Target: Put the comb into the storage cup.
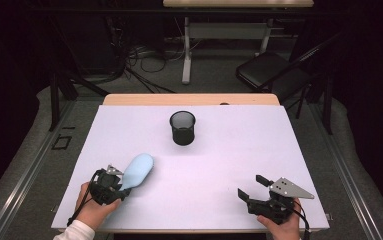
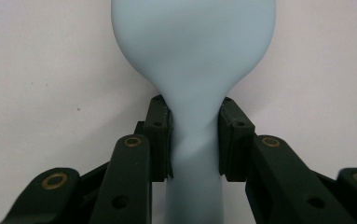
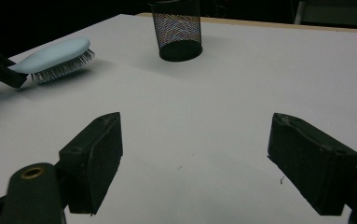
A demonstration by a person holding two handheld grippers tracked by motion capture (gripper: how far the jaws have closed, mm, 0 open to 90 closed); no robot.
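Hairbrush (image 1: 138, 170) — one — in left gripper (image 1: 120, 191) fingers; one mesh cup (image 1: 183, 128); right gripper (image 1: 249, 187) fingers wide.

Beyond your white-topped bench (image 1: 259, 145) you see a dark room with grey carpet (image 1: 214, 80), tangled cables (image 1: 144, 55), a black folding chair (image 1: 271, 70) and a white-legged desk (image 1: 229, 20).

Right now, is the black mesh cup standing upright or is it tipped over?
Upright. The mesh cup stands on its base on the white table with its open mouth facing up; in the right gripper view its walls rise straight from the base.
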